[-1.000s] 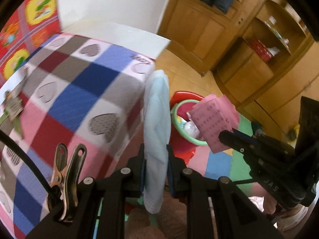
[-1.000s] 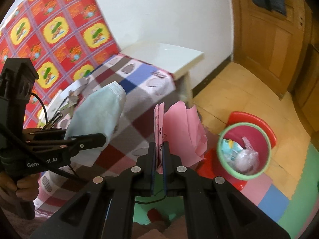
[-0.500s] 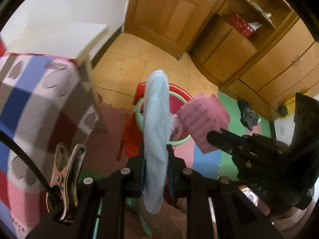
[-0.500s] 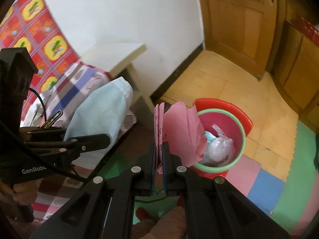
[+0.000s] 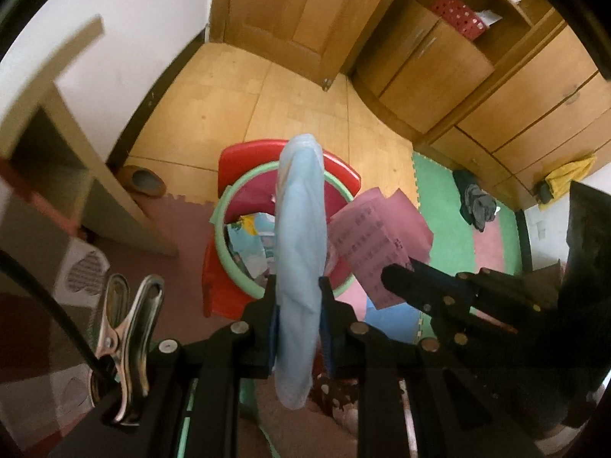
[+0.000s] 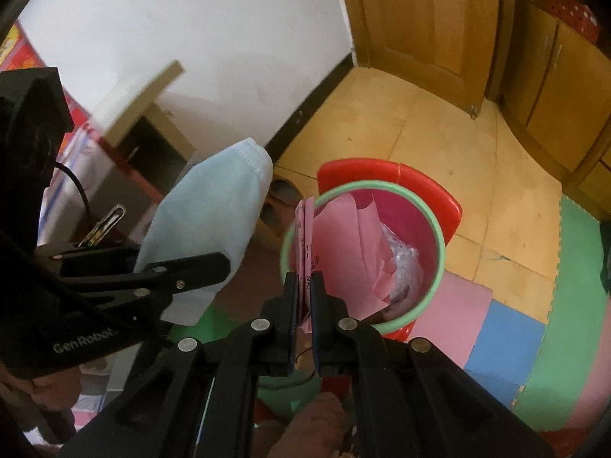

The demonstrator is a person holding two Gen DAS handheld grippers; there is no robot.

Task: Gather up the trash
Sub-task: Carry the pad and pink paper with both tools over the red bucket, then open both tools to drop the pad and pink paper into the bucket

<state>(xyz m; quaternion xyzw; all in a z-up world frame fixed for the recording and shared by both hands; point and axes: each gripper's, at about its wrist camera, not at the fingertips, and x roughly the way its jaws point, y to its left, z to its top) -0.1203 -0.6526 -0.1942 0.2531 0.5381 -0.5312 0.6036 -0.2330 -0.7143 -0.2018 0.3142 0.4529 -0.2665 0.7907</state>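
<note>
Here the left gripper (image 5: 298,305) clamps a blue face mask (image 5: 299,236). The right gripper (image 6: 304,297) pinches pink paper (image 6: 343,244) over the green-rimmed bin (image 6: 439,236).

slipper (image 5: 142,180) on wood floor | dark clothes (image 5: 475,202) on green mat | yellow cloth (image 5: 569,179) by cabinet

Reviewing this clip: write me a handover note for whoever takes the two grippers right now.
Left gripper: shut on the light blue face mask.
Right gripper: shut on the folded pink paper sheets.
Both items hang over the pink bin with the green rim, which stands on a red plastic stool and already holds a clear plastic wrapper and other scraps.
Done: both pieces picked up and brought to the bin.
Left: release both into it.
</note>
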